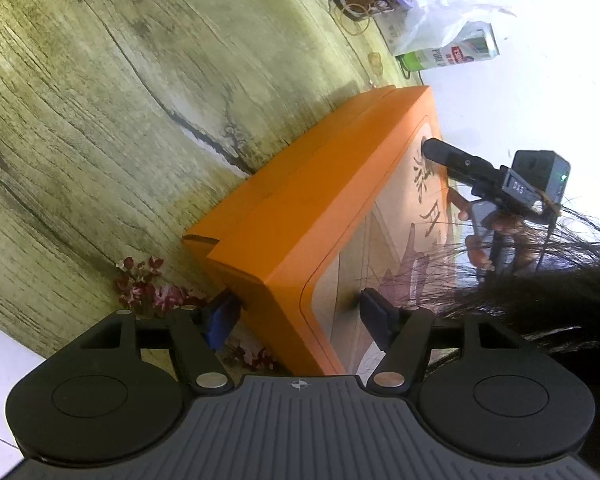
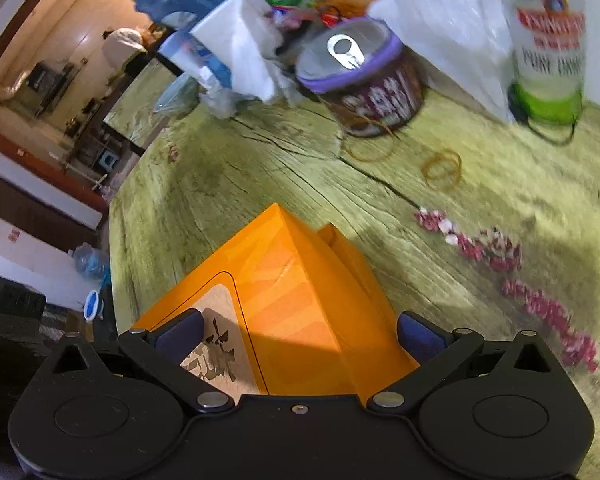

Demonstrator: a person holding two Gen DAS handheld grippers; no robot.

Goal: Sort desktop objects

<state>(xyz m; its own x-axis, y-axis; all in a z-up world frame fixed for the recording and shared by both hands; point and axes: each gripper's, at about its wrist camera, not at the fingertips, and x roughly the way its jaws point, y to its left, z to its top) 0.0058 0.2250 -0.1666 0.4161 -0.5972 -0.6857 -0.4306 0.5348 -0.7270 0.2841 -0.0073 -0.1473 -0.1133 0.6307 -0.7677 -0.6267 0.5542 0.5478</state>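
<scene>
1. So there's a big orange box [image 1: 296,216] lying on the bench [image 1: 100,100], which has a greenish wood-grain cover with printed flower sprigs on it. The box's top has a paler panel with dark characters.
2. The left gripper [image 1: 296,312] sits at the near corner of the box. Its jaws stand apart, one blue pad [image 1: 220,320] down beside the orange side wall, the other over the top panel. The corner is between them, but I can't see either pad actually pressing on it, so it looks open around the corner rather than clamped.
3. The right gripper [image 2: 300,336] is at the other end, straddling the far corner the same way: one pad over the printed panel, the other beside the orange side. Jaws wide here too, with a gap showing on the outer side.
4. From the left wrist view you can see that other gripper [image 1: 444,156] with its tip on the top panel, and the person's hand [image 1: 496,232] on its handle. Dark hair hangs into the frame.
5. Well apart from the box, at the back of the bench: a purple-lidded tin [image 2: 360,76], a green-bottomed carton [image 2: 548,40], a white plastic bag [image 2: 440,20] and some loose rubber bands [image 2: 442,168].
</scene>
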